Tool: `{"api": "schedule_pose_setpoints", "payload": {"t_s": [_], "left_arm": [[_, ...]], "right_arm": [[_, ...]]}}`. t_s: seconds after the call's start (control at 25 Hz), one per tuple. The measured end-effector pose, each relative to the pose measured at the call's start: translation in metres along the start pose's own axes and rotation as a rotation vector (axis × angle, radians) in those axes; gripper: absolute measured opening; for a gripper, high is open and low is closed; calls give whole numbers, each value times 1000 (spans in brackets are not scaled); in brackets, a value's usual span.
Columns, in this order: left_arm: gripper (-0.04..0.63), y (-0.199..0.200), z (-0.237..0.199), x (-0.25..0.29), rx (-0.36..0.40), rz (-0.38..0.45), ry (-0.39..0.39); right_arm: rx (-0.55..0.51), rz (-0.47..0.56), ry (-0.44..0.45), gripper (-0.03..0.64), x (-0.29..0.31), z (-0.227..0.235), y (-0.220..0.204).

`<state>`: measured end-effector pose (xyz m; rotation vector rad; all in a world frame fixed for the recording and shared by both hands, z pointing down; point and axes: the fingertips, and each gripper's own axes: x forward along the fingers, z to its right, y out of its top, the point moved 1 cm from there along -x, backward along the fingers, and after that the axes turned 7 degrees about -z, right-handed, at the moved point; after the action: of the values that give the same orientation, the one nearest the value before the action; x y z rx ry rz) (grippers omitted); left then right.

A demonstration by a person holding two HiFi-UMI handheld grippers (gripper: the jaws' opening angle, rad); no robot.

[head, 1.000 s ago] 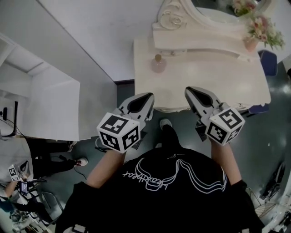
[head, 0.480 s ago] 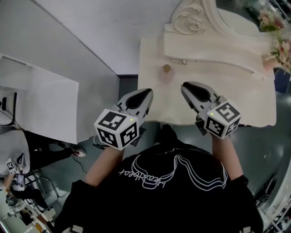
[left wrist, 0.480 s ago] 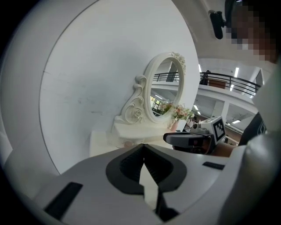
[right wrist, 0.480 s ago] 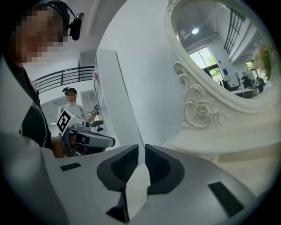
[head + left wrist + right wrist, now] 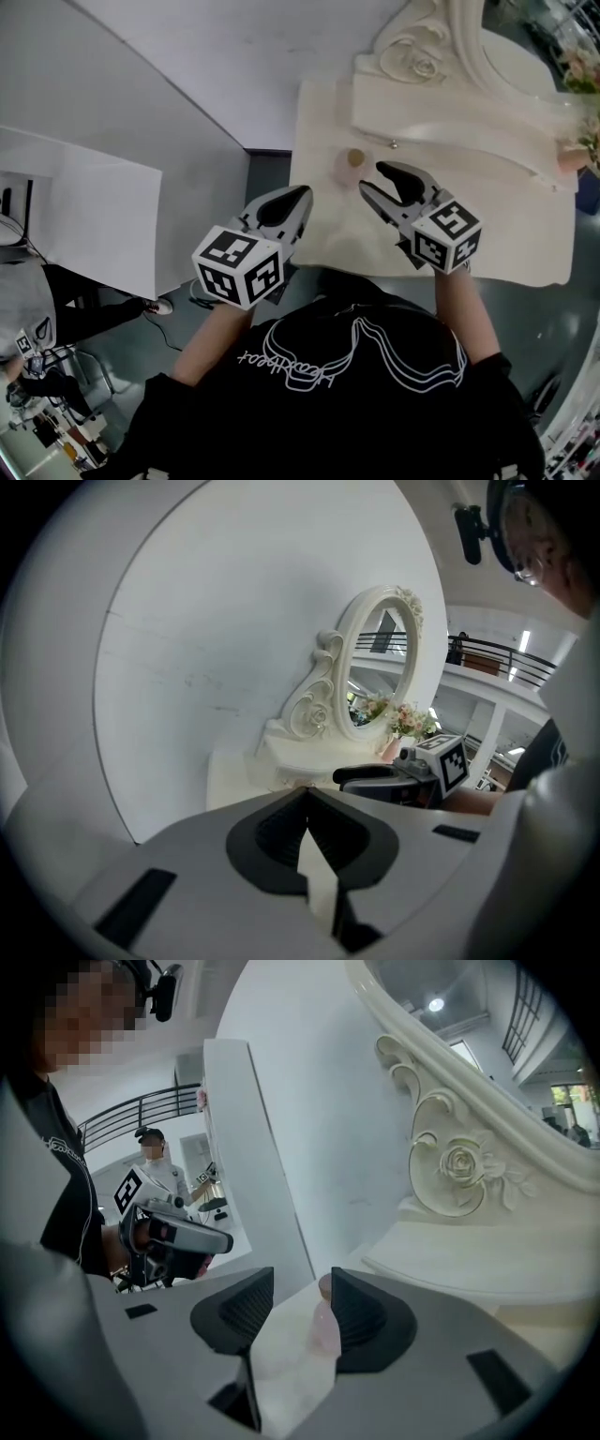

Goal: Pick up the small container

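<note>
The small container (image 5: 351, 165), a pale pink bottle with a brown cap, stands on the cream dressing table (image 5: 469, 239) near its left end. My right gripper (image 5: 372, 178) hovers over the table just short of it. Its jaws are opening, and nothing is between the pads. In the right gripper view the container (image 5: 324, 1318) shows through the gap, just beyond the tips of the right gripper (image 5: 300, 1286). My left gripper (image 5: 302, 194) is shut and empty at the table's left front corner. The left gripper (image 5: 306, 795) sees the right gripper (image 5: 398, 778) from the side.
An ornate white mirror frame (image 5: 422, 56) and a raised shelf (image 5: 469, 131) stand behind the container. Pink flowers (image 5: 583, 150) sit at the table's far right. A white wall (image 5: 187, 66) runs along the left. A person (image 5: 150, 1162) stands far off.
The right gripper has moved forward over the table to just short of the container, and its jaws have gone from shut to apart. The left gripper stayed shut near the table's corner.
</note>
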<state>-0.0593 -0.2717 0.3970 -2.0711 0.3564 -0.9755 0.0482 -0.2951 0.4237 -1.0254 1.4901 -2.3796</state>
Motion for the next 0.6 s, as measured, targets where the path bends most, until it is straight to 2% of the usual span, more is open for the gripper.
{"api": "schedule_pose_setpoints", "payload": {"t_s": [0.24, 0.6], "left_arm": [[3, -5, -18, 1, -27, -12, 28], [3, -16, -37, -4, -55, -33, 64]], "right_arm": [[-16, -31, -54, 215, 32, 24, -15], [-103, -73, -95, 204, 66, 33, -28]]}}
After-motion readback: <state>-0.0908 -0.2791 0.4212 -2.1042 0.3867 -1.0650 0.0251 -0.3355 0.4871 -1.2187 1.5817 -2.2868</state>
